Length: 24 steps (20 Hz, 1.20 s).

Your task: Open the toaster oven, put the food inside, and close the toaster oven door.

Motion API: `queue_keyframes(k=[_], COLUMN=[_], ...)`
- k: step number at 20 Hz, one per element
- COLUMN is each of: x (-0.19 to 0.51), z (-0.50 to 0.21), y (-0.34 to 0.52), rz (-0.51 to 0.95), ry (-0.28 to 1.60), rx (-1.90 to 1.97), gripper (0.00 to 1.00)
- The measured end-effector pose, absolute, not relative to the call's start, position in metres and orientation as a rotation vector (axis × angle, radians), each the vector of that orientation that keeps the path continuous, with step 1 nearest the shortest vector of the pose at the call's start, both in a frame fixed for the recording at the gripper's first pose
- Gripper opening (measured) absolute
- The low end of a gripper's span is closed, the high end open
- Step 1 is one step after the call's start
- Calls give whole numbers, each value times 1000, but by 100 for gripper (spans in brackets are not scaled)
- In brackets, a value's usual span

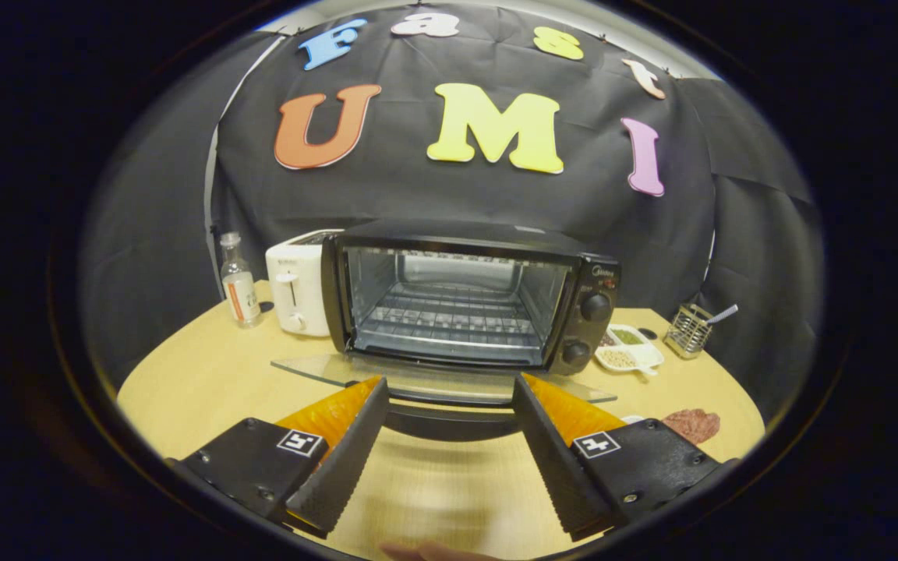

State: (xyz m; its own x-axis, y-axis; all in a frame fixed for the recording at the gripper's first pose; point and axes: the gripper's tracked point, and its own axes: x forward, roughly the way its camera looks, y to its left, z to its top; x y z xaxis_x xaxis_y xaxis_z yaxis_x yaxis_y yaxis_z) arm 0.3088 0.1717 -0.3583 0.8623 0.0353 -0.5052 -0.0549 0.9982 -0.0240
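**Oven open, food not yet picked up**

Toaster oven (pixel 464 300) at table centre, just beyond the fingertips. Glass door (pixel 433 379) dropped flat, resting level over the table (pixel 199 374), its dark handle (pixel 449 417) sitting between the two fingers. Rack inside bare. Food (pixel 691 425), a reddish flat piece, lying on the table beside the right finger, near the door's right corner, well apart from the oven cavity.

Gripper (pixel 449 393) spread wide, fingers either side of the handle, no sure contact with it, holding nothing.

Around: white toaster (pixel 297 292) touching or just beside the oven's left side, small bottle (pixel 238 290) further left, divided dish (pixel 630 348) by the oven's knobs, wire basket (pixel 687 329) past it. Part of a hand (pixel 433 553) at the near table edge.

Risks, judged: opening looks done; grabbing the food next. Swinging right with the fingers this low could catch the handle and jolt the door or shift the oven. Soft flat food could slip or tear in the grip, or snag on the door edge going in. Overreach could knock the dish.
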Motion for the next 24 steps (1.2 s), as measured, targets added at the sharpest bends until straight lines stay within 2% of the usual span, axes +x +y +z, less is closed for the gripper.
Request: queue_keyframes(k=[7,12,16,24], x=[282,285,275,235], z=[-428,-420,-397,-286], y=[173,173,171,105], rz=[64,82,107,107], ry=[699,676,658,505], rx=[24,31,71,83], gripper=[100,100,100,100])
